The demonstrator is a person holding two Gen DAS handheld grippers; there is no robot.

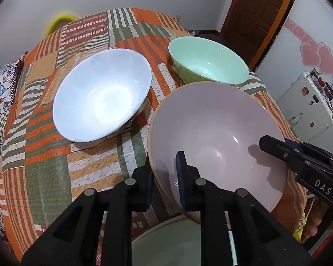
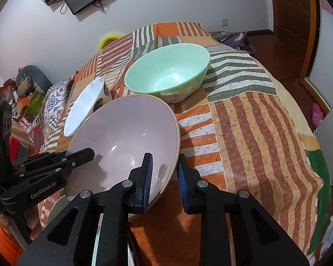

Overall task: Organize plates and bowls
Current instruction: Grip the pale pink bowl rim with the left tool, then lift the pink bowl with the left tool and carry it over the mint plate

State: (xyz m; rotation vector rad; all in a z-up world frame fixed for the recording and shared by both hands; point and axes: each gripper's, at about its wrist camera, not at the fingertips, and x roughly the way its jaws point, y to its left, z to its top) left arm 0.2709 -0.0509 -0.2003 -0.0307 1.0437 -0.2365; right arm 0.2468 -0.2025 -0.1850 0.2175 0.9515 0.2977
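1. The left gripper (image 1: pixel 166 177) was clamped on the near rim of the pink bowl (image 1: pixel 215 141).
2. The right gripper (image 2: pixel 164 177) pinched the same bowl's opposite rim.
3. The white bowl (image 1: pixel 102 97) sat at ten o'clock from the pink one, the green bowl (image 1: pixel 207 61) at twelve, all on the striped cloth (image 1: pixel 46 155).

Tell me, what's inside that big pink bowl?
The pink bowl holds no food; only one finger each of the left gripper and right gripper reaches inside, clamping its rim. Below, a pale green dish partly shows.
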